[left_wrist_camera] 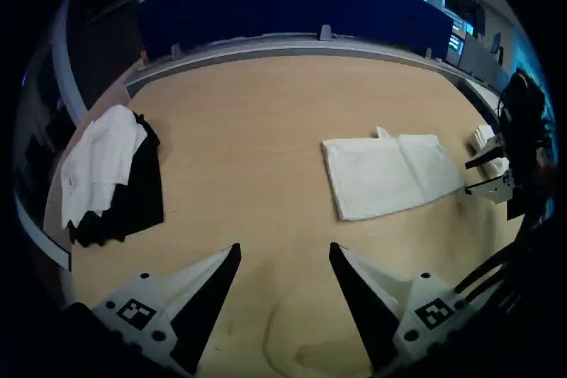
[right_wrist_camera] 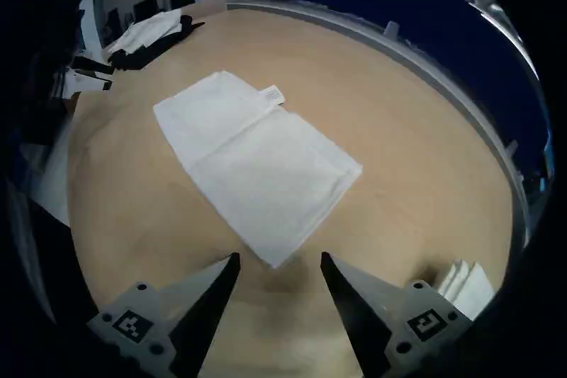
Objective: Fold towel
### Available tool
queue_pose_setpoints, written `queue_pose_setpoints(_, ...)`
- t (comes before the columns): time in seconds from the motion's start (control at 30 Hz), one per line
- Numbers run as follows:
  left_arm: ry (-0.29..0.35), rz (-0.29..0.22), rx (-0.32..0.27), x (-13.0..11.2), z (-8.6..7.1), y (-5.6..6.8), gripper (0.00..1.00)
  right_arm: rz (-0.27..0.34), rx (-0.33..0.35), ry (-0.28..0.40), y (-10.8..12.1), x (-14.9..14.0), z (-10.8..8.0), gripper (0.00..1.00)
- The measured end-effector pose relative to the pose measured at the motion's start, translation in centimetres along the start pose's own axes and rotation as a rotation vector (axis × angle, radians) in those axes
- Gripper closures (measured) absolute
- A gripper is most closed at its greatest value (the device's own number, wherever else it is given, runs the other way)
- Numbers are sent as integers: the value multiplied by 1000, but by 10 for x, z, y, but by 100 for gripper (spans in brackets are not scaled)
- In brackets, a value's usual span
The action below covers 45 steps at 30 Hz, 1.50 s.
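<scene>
A white towel [left_wrist_camera: 390, 174] lies flat on the wooden table [left_wrist_camera: 269, 123], with a crease down its middle and a small tag at its far edge. My left gripper [left_wrist_camera: 283, 254] hangs open over bare table, well short of the towel. In the right gripper view the same towel [right_wrist_camera: 255, 158] spreads just ahead of my right gripper [right_wrist_camera: 280, 259], which is open with the near corner of the towel right before its fingertips. The right gripper [left_wrist_camera: 482, 176] also appears in the left gripper view at the table's right edge, beside the towel.
A pile of white and black cloth [left_wrist_camera: 110, 176] lies at the table's left edge. A stack of folded white towels [right_wrist_camera: 468, 287] sits near the right gripper. A blue partition [left_wrist_camera: 290, 6] runs behind the table's far rim.
</scene>
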<state>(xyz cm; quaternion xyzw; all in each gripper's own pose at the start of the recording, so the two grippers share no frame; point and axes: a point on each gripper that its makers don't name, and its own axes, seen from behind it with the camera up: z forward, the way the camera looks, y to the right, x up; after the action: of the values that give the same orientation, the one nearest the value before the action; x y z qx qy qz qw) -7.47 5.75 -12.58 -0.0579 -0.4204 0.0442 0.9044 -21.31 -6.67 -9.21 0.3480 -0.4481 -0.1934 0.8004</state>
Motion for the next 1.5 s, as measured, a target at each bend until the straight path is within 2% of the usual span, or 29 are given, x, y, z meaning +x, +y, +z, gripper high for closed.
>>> queue_pose_setpoints(0.17,3,-33,1,-6,-15,-3,8,9,16,-8,-1,0,5,28)
queue_pose_setpoints(0.47,21,-55,23,-7,-36,-13,8,18,48,-40,-5,-8,13,57)
queue_pose_setpoints(0.6,23,-70,27,-8,-40,-15,8,17,51,-45,-5,-10,15,62)
queue_pose_setpoints(0.73,20,-76,31,-10,-41,-17,8,18,56,-47,-6,-11,17,74)
queue_pose_setpoints(1.03,21,-87,34,-12,-44,-20,8,12,63,-45,-6,-9,16,94)
queue_pose_setpoints(1.3,24,-96,34,-12,-47,-22,8,-38,40,-37,-6,0,11,95)
queue_pose_setpoints(1.5,35,-105,36,-9,-52,-25,7,-72,18,-10,-3,23,-1,95)
